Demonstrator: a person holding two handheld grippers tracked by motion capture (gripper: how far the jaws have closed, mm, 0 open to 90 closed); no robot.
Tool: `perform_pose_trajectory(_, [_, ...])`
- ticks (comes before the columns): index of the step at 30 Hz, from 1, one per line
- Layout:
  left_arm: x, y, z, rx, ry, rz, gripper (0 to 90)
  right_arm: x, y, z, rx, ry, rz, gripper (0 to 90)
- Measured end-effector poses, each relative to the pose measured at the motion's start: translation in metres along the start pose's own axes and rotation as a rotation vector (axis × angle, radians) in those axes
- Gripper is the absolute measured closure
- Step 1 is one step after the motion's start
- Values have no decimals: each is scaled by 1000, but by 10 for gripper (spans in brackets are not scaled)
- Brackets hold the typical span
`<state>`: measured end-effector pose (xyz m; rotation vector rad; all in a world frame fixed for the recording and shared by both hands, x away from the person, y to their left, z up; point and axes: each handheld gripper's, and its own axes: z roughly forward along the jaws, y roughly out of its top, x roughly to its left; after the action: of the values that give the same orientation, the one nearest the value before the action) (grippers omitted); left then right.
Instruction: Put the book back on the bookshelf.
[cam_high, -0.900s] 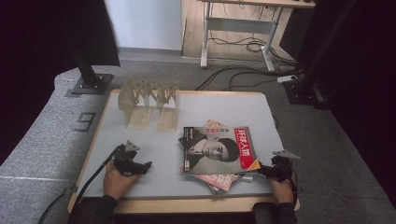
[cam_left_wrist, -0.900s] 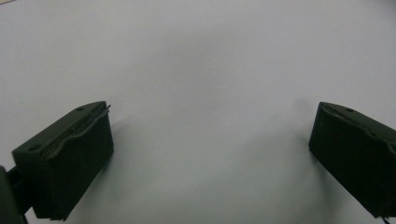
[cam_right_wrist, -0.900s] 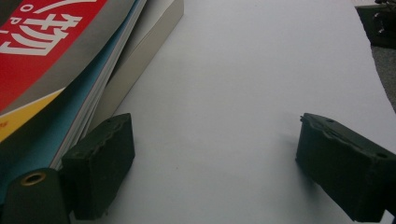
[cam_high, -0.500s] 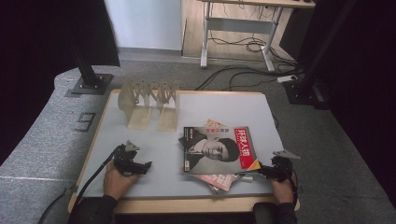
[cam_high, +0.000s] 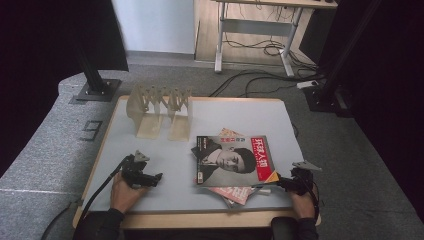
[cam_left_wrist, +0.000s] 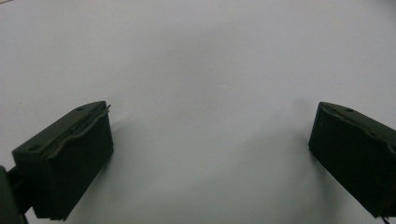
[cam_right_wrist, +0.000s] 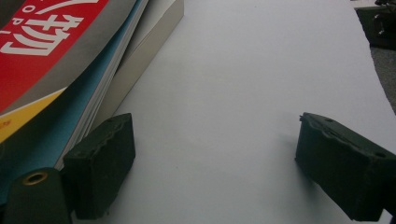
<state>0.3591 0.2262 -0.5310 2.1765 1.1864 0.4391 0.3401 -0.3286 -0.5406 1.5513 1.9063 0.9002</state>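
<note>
Magazine (cam_high: 234, 161) cover, white characters on red, right claw (cam_right_wrist: 212, 163) beside

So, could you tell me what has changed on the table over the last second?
Nothing visibly changed. The left gripper and the right gripper rest open on the table as before, and the magazines and the wooden rack lie where they were.

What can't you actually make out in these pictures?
- Lower magazines, high view: the top magazine covers them.
- Top magazine's cover, right gripper view: cut by the frame edge.
- Wooden rack, high view: slots too small to count.
- Cover's small print, high view: too small.
</note>
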Motion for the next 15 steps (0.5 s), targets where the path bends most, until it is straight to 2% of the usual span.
perform_pose_trajectory(7, [-1, 1, -1, 7, 2, 5, 0, 0, 0, -2, 11, 8, -15, 119])
perform_pose_trajectory(9, [-3, 2, -1, 16, -19, 17, 2, 1, 0, -5, 15, 7, -19, 122])
perform_pose_trajectory(12, [-6, 3, -1, 21, -27, 29, 0, 1, -1, -8, 11, 6, -22, 122])
perform_pose_trajectory(15, [-11, 6, 0, 13, -68, 37, 0, 2, -1, -12, 1, -1, -29, 126])
